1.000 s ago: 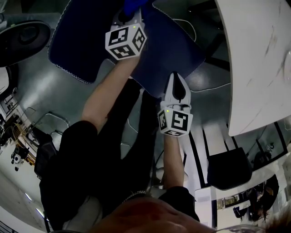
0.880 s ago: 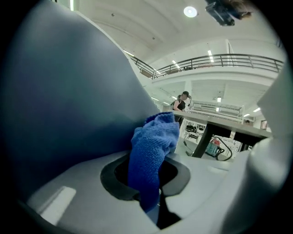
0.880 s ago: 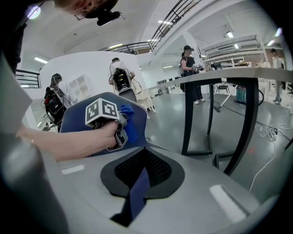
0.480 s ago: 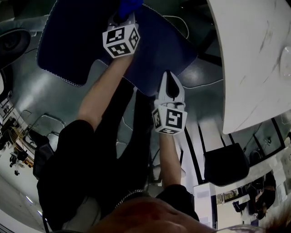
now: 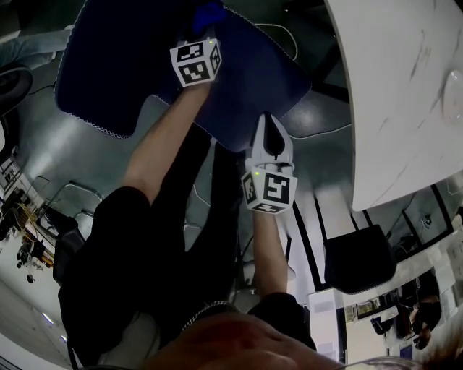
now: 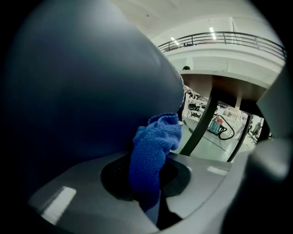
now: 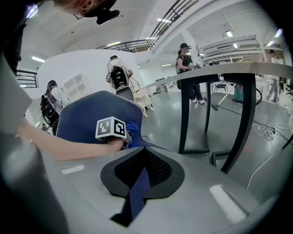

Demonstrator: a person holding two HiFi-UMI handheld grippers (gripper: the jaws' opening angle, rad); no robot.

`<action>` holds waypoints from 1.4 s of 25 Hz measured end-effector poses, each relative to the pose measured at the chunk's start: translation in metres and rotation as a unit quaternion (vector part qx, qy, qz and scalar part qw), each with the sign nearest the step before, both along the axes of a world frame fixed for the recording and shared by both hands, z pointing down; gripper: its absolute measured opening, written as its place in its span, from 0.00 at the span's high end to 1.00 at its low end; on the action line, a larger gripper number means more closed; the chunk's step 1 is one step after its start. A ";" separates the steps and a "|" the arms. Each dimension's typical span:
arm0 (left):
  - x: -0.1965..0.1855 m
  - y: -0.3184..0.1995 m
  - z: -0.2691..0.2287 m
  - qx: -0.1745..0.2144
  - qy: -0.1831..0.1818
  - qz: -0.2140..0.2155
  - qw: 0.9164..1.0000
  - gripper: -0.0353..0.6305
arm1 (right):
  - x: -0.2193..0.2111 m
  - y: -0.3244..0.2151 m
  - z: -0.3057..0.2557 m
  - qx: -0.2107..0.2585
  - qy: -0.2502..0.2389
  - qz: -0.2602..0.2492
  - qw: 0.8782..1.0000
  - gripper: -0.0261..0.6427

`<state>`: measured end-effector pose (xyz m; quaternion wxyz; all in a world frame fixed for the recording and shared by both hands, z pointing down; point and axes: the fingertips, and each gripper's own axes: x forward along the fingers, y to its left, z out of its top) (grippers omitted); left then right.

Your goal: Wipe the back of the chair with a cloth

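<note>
The chair back (image 5: 130, 65) is dark blue cloth with a pale stitched rim, filling the top of the head view. My left gripper (image 5: 202, 30) is shut on a bright blue knitted cloth (image 5: 208, 13) and presses it against that back. In the left gripper view the cloth (image 6: 153, 151) bunches between the jaws against the chair back (image 6: 78, 91). My right gripper (image 5: 269, 126) is shut on the chair back's lower right edge. The right gripper view shows a blue strip of that edge (image 7: 137, 185) in its jaws, with the left gripper's marker cube (image 7: 111, 128) and the cloth (image 7: 133, 128) beyond.
A white marble-look table (image 5: 405, 94) stands at the right, with black legs (image 7: 183, 114). A black seat (image 5: 358, 264) sits lower right. Cables (image 5: 325, 136) lie on the grey floor. Other people (image 7: 187, 68) stand farther back in the hall.
My left gripper with the cloth has shifted slightly along the chair back and away from the head camera. My right gripper keeps its hold on the edge.
</note>
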<state>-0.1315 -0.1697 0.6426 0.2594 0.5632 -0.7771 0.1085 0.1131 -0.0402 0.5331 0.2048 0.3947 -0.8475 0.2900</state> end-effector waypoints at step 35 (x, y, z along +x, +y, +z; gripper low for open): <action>-0.057 0.048 -0.266 0.192 -0.083 -0.059 0.976 0.87 | -0.055 0.027 -0.033 -0.001 -0.029 -0.048 0.998 0.96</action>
